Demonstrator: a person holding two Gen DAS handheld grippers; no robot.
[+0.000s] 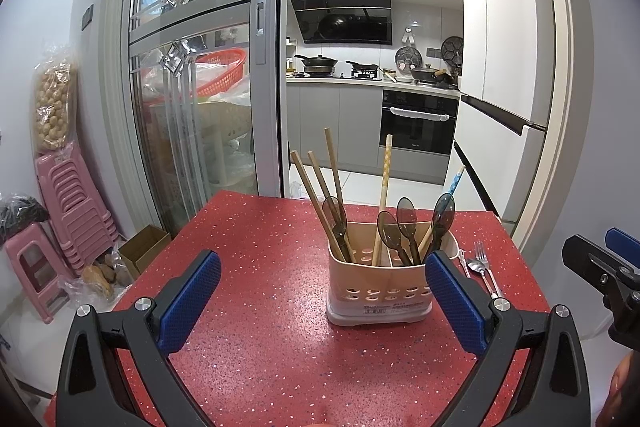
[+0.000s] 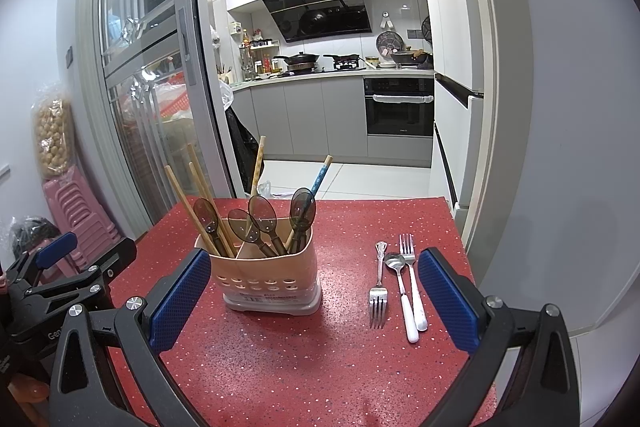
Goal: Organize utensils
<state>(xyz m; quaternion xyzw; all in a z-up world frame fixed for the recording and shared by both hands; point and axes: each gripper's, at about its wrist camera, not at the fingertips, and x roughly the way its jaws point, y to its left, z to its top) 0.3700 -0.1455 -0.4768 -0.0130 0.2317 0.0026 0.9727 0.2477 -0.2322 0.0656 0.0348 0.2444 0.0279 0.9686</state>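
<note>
Left wrist view: the left gripper (image 1: 322,301) hangs over the red table (image 1: 256,327), jaws spread wide and empty. The caddy (image 1: 380,291) stands just beyond, between the blue pads (image 1: 191,301), nearer the right one. It holds four smoky plastic spoons (image 1: 406,217), bowls up, and wooden chopsticks (image 1: 334,183) leaning up and to the left; two longer sticks rise to the right. Right of the caddy, partly hidden by the pad, lie a metal spoon (image 1: 476,265) and a fork (image 1: 481,251). The right gripper (image 1: 600,275) shows at the right edge.

Right wrist view: the right gripper (image 2: 314,301) is also released, holding nothing. The caddy (image 2: 272,277) stands left of centre. To its right three metal pieces lie side by side, long axes running near to far: one fork (image 2: 379,291) with tines pointing near, one spoon (image 2: 400,291) with a white handle near and bowl far, one fork (image 2: 412,279) with a white handle near and tines far. The left gripper (image 2: 76,267) shows at the left edge; I cannot tell its state here.
</note>
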